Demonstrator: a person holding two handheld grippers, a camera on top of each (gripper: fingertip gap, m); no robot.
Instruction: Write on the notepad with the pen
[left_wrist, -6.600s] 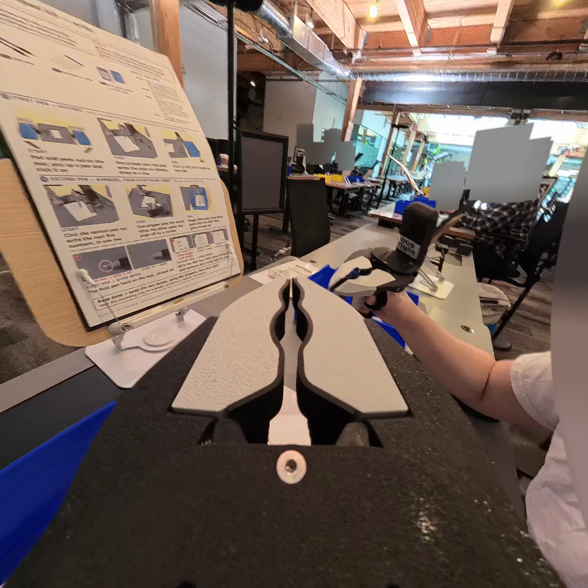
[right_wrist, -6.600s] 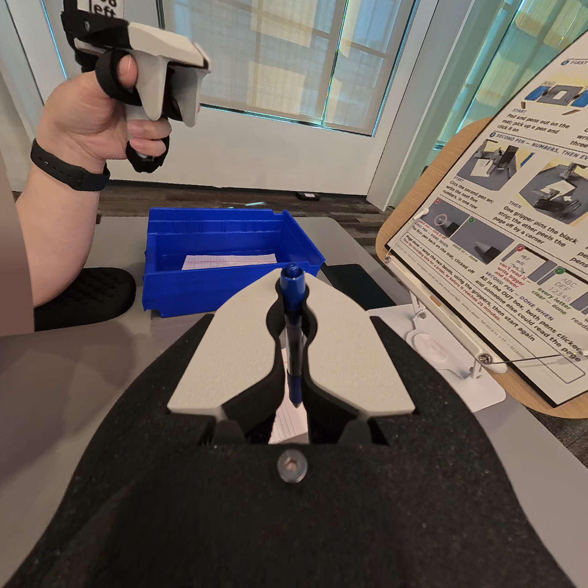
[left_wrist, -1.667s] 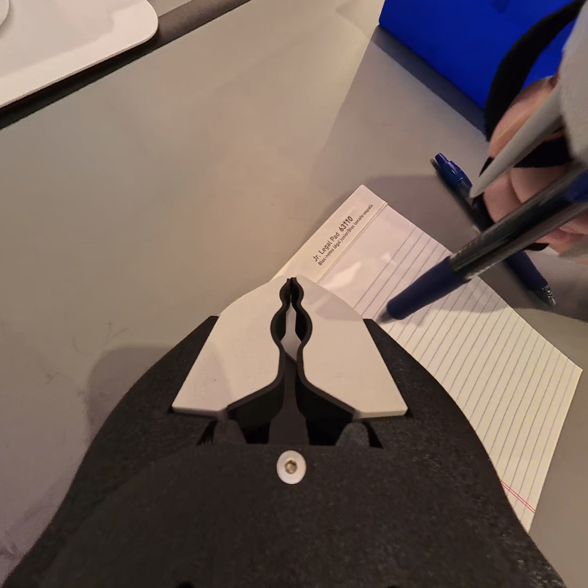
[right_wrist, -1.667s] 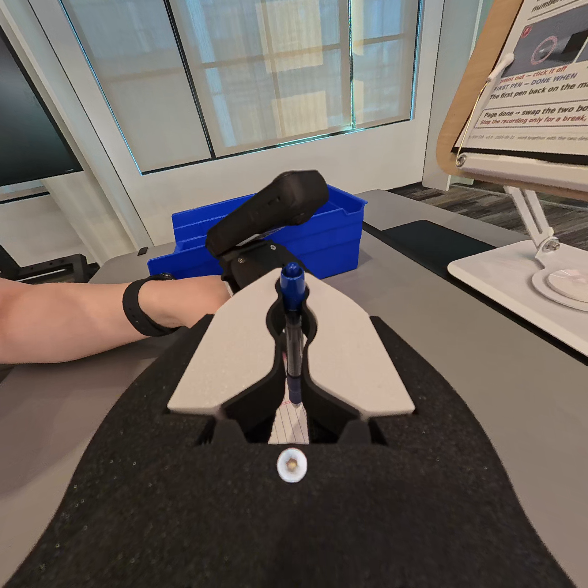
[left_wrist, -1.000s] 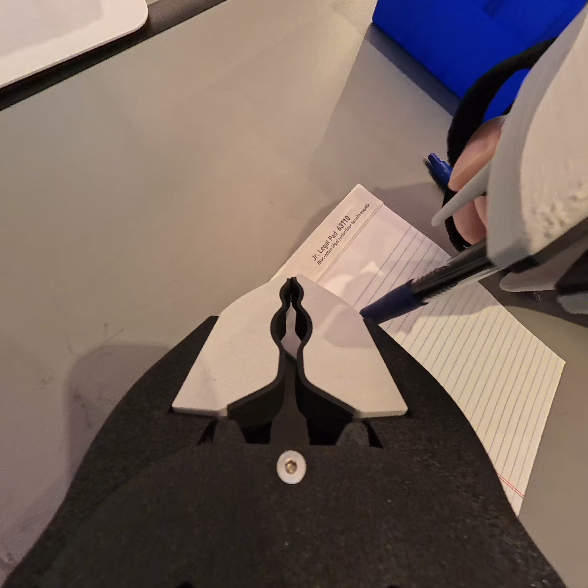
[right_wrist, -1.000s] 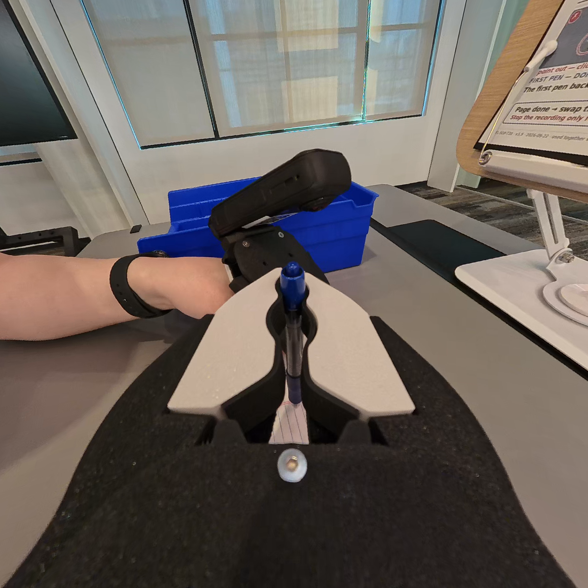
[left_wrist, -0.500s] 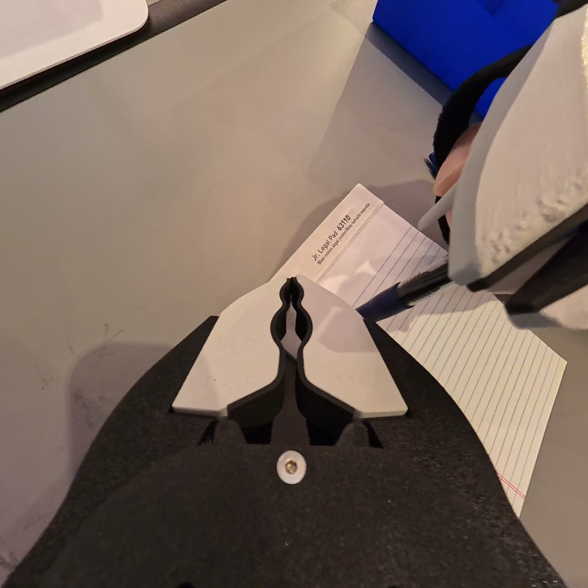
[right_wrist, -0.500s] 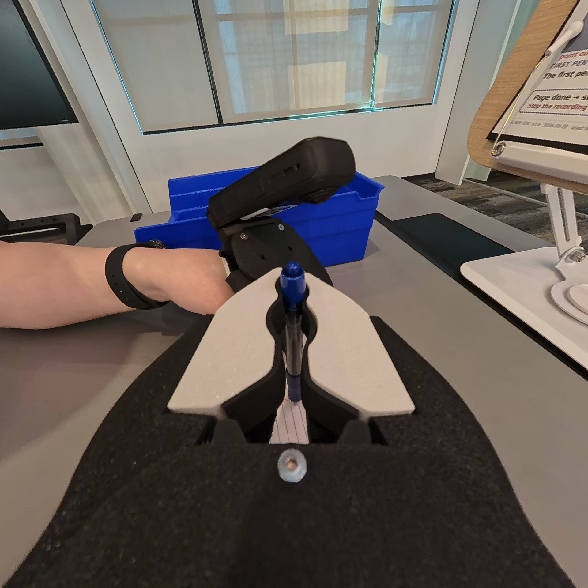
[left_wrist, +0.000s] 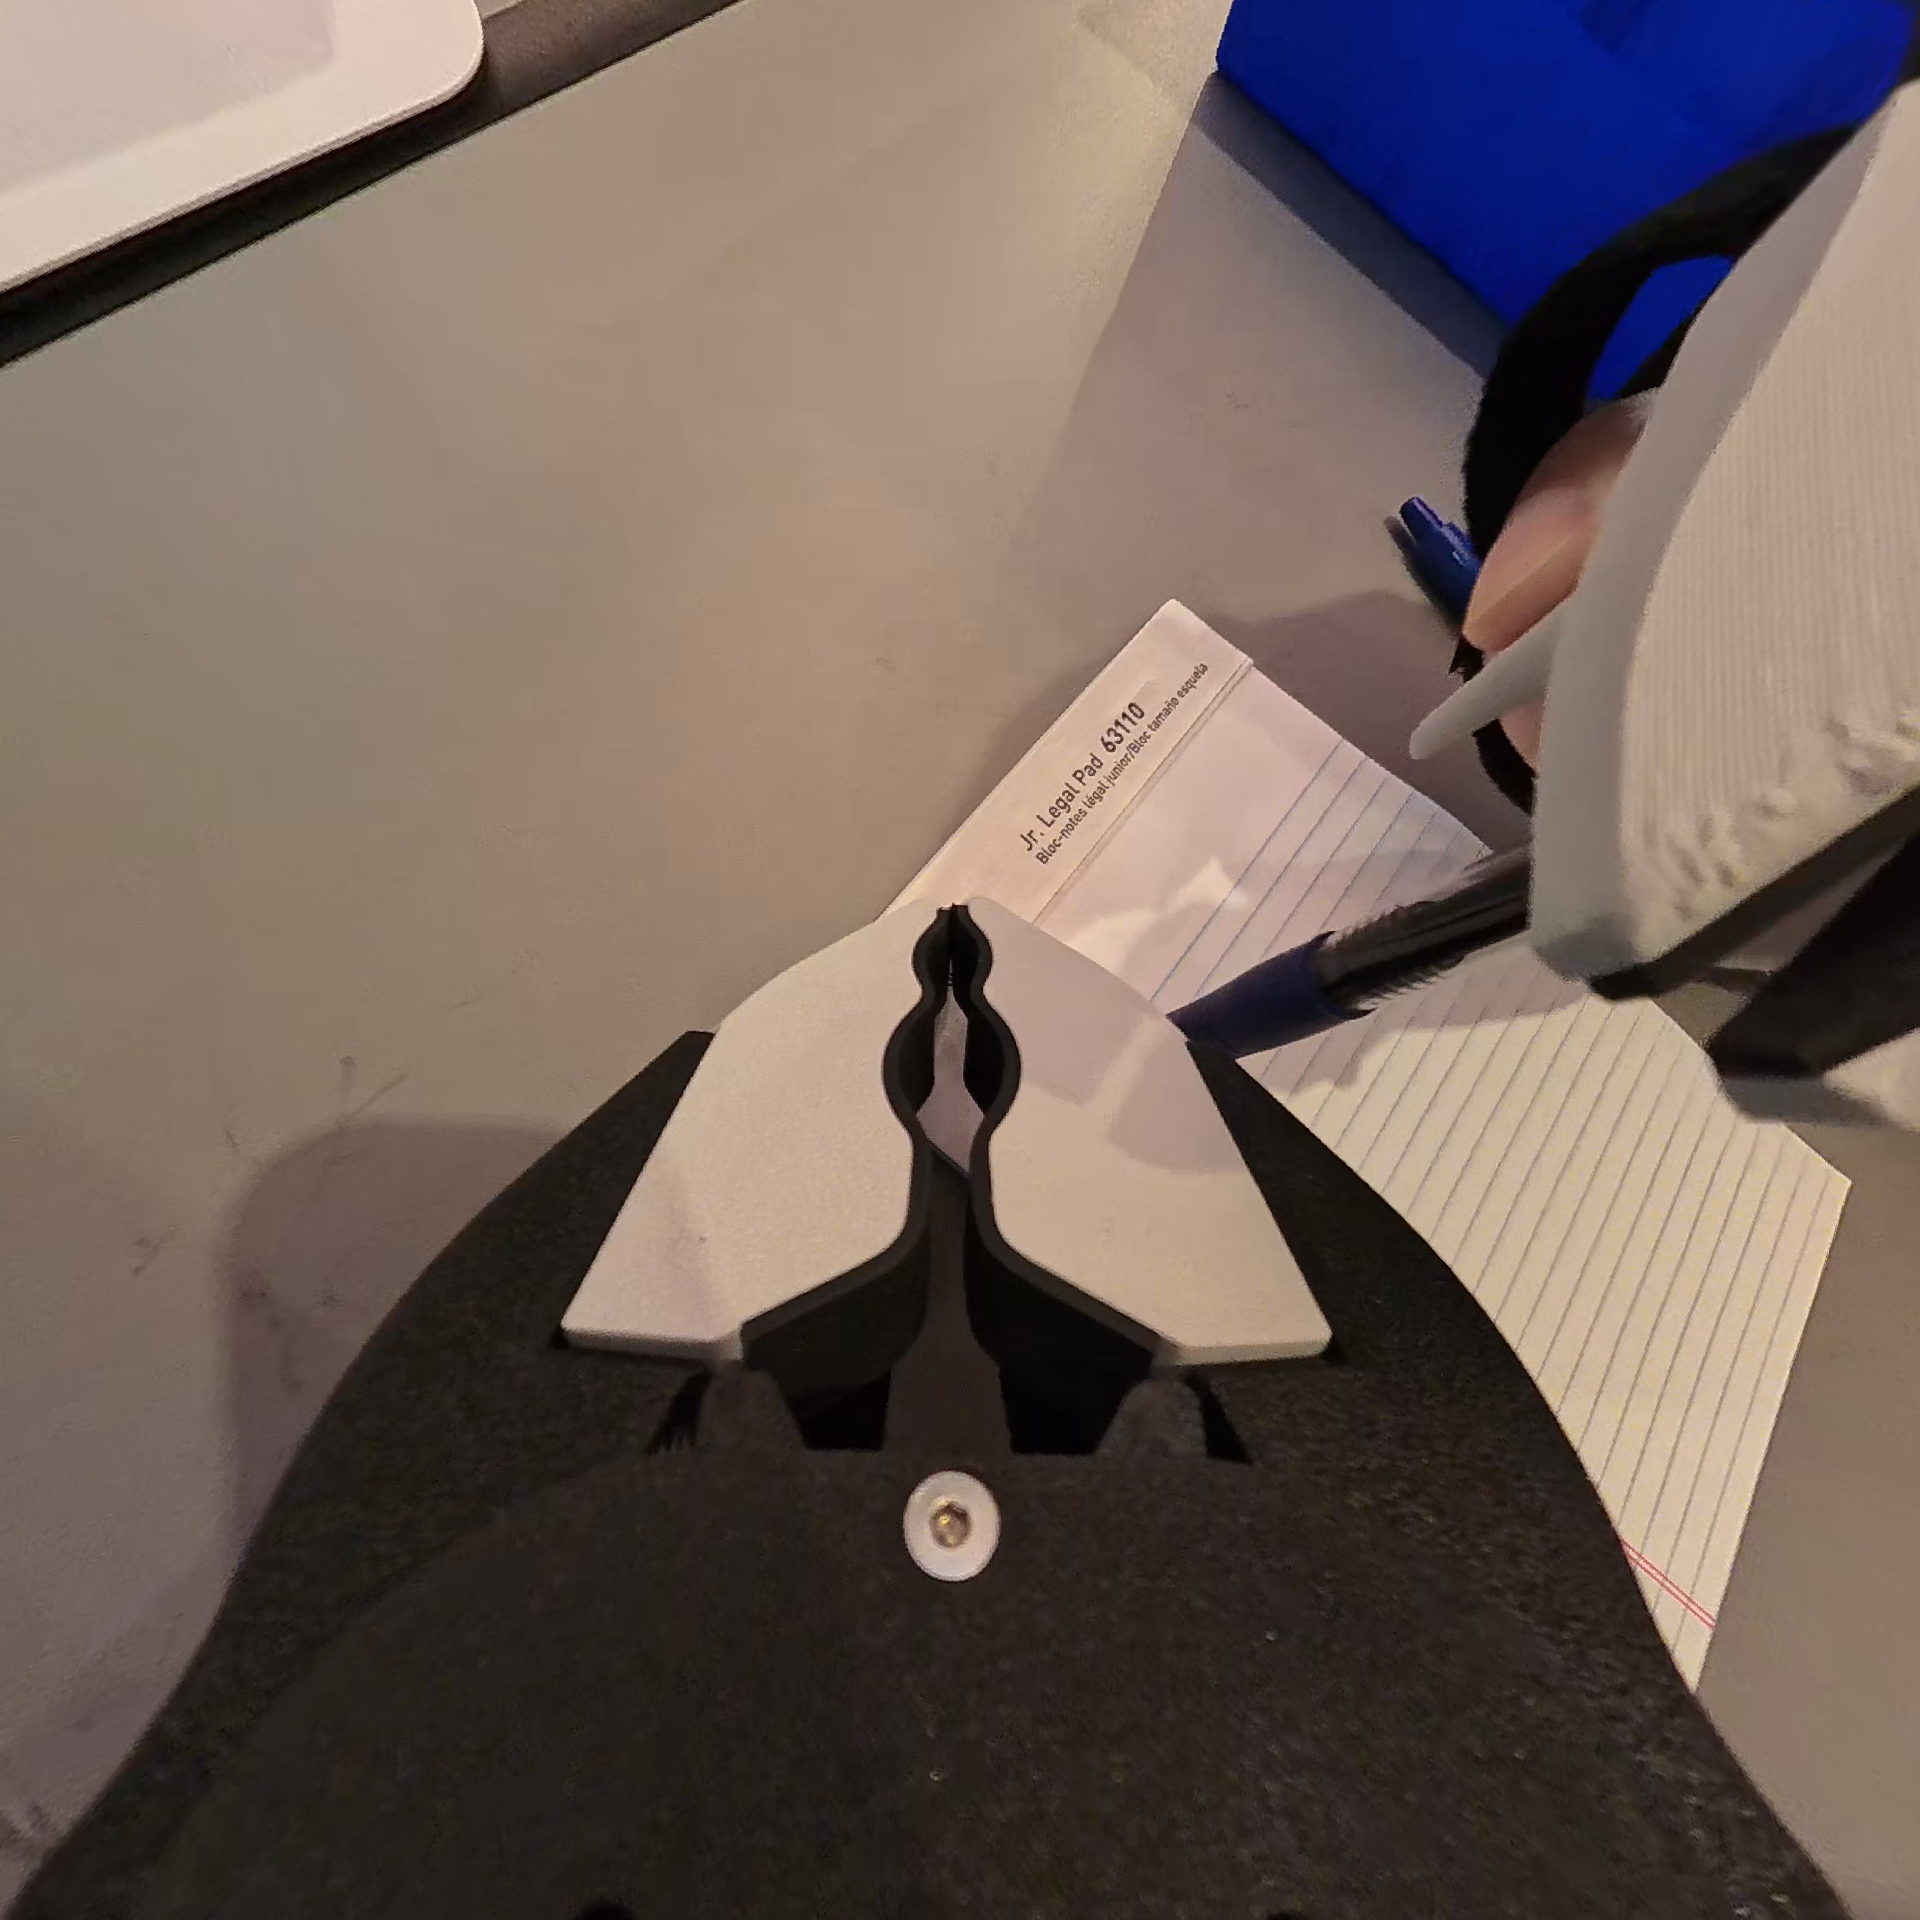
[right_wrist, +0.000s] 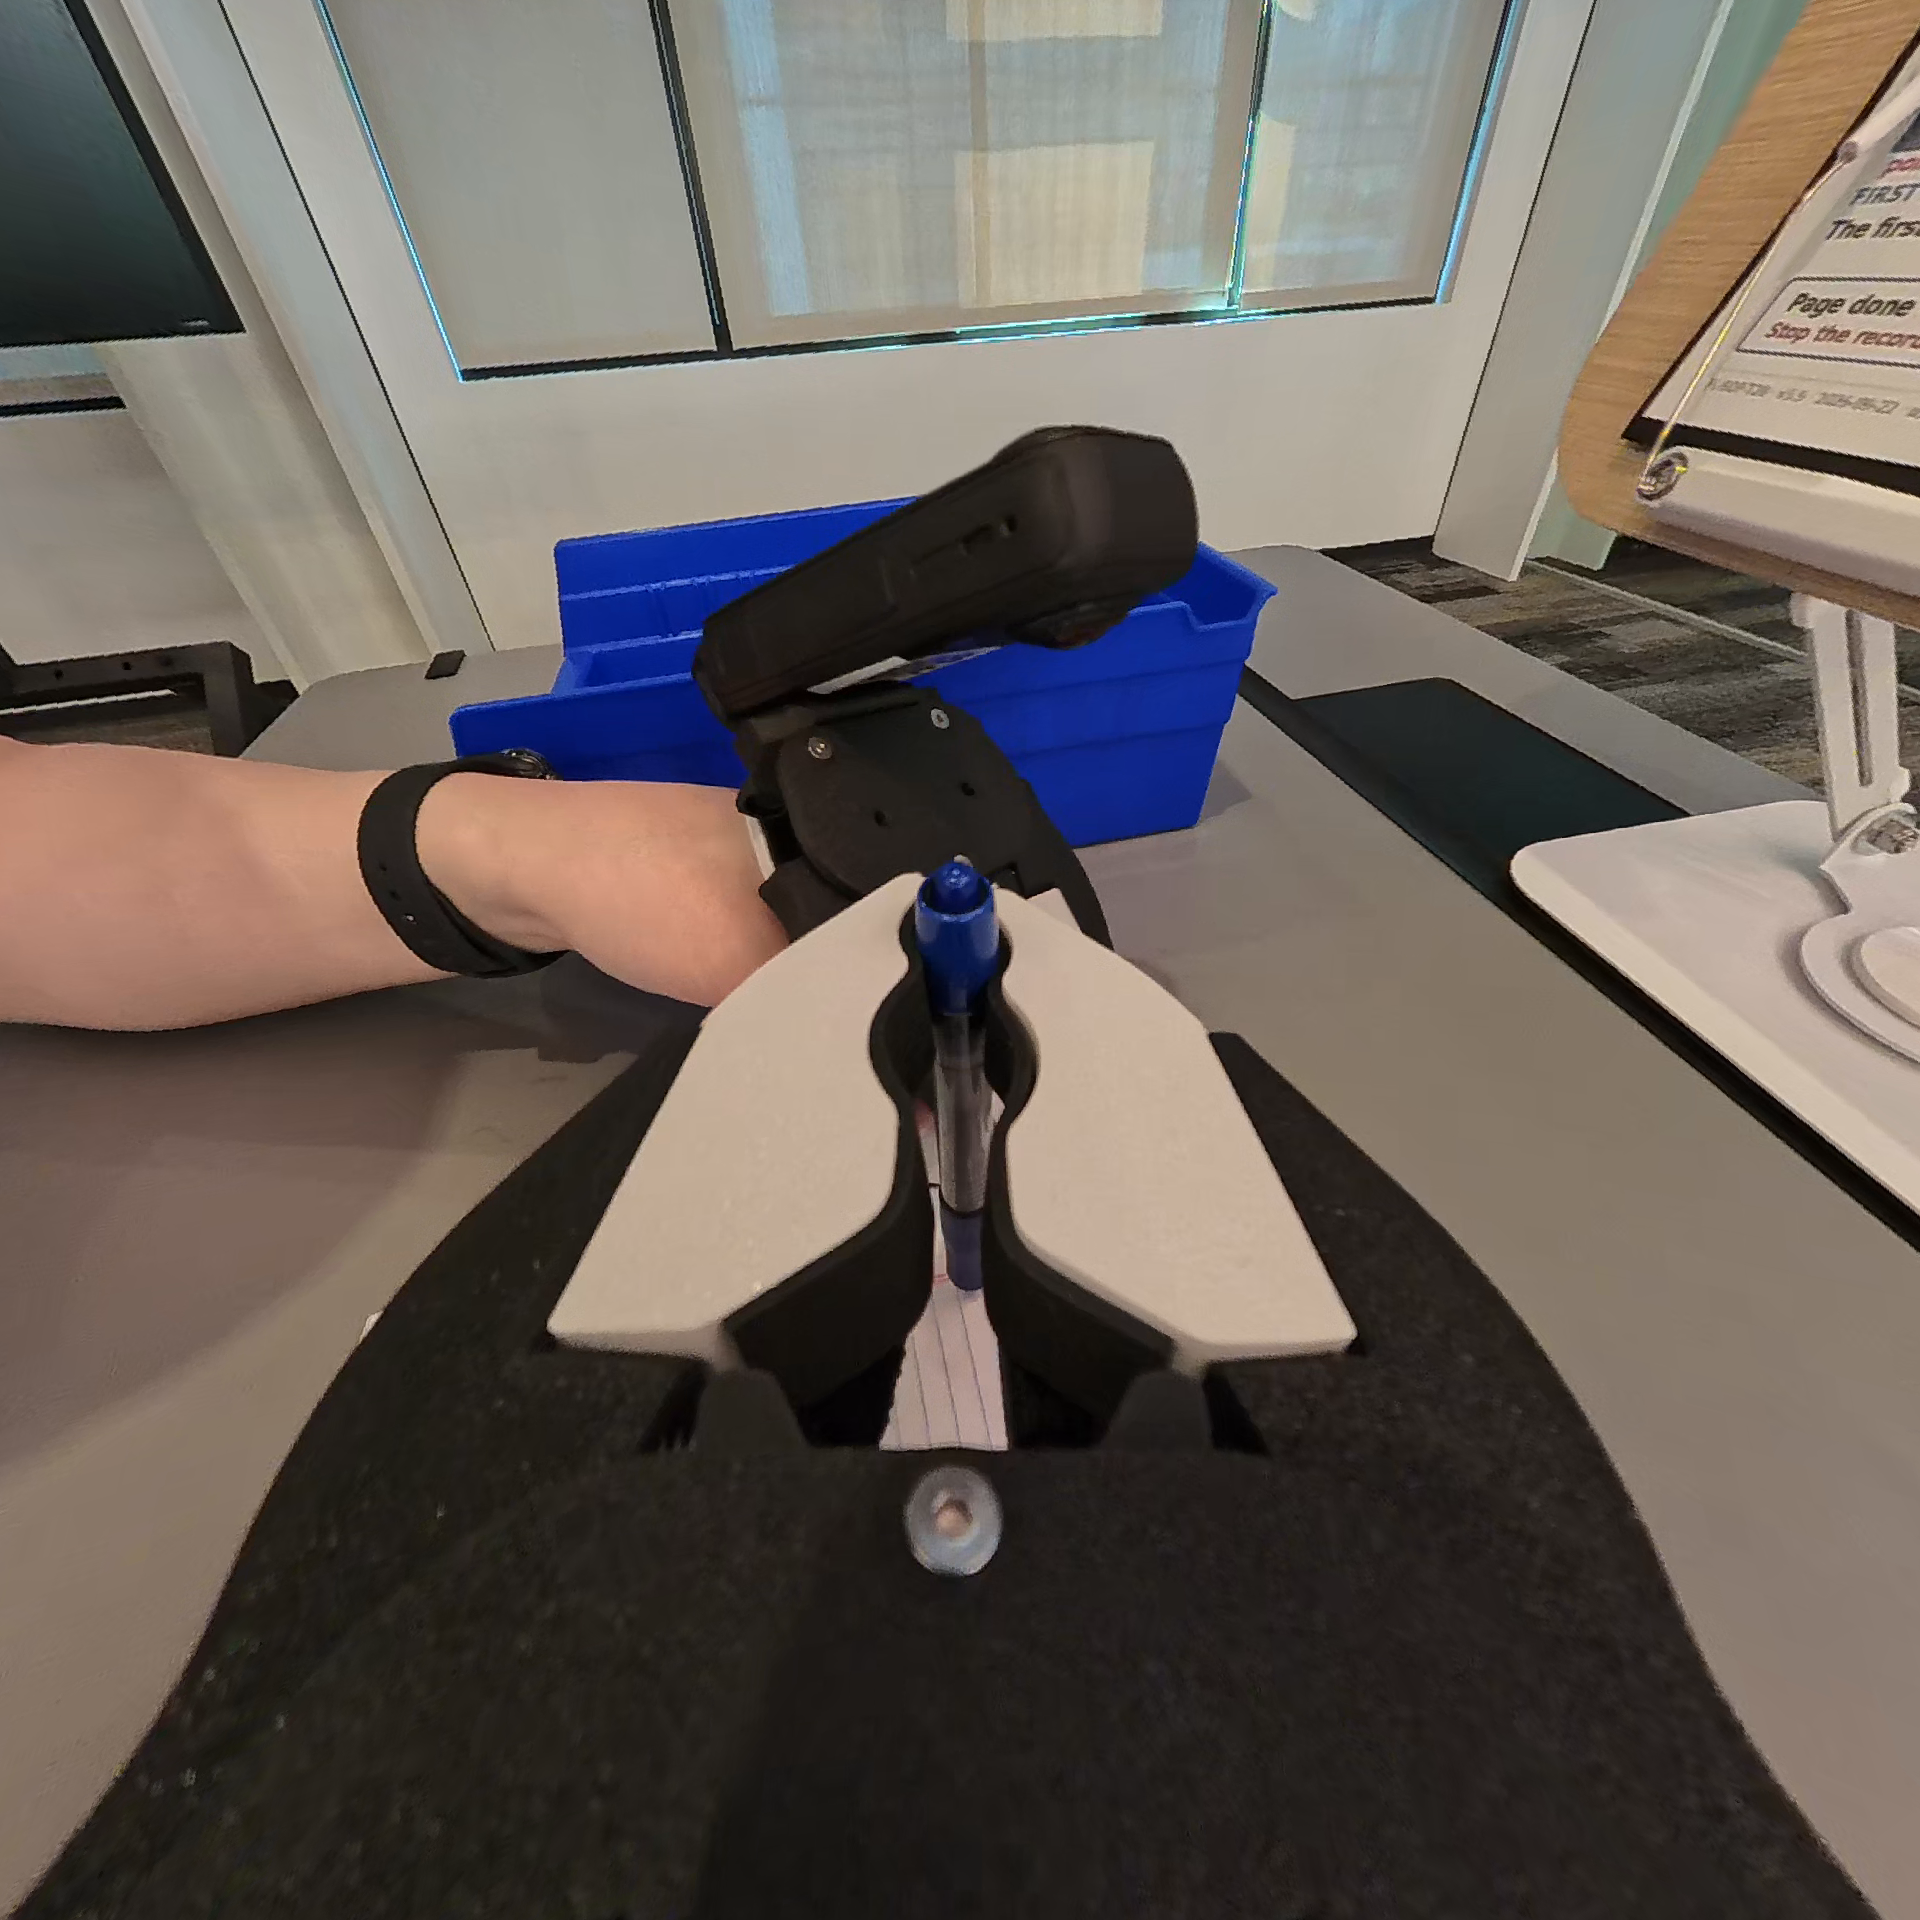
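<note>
A white lined notepad (left_wrist: 1507, 1195) lies slanted on the grey table. My left gripper (left_wrist: 951, 914) is shut and empty, its tips down at the pad's top left corner. My right gripper (right_wrist: 956, 914) is shut on a blue and black pen (right_wrist: 961, 1039). The pen stands steeply, tip down on the lined paper (right_wrist: 945, 1392). In the left wrist view the pen (left_wrist: 1351, 966) slants in from the right, and its tip is hidden just behind my left finger. A right gripper finger (left_wrist: 1766, 623) looms over the pad.
A second blue pen (left_wrist: 1439, 551) lies on the table beyond the pad. A blue bin (right_wrist: 1143, 748) stands behind it. A white stand (right_wrist: 1766, 935) holding an instruction sheet is at the right. The person's forearm (right_wrist: 260, 883) rests on the table at the left. The gap from one gripper's tips to the other's is roughly 11 cm.
Since 6.6 s ago both grippers have come down from the air to the pad. In the last second the right gripper with the pen shifted slightly over the top lines. The left gripper stayed put.
</note>
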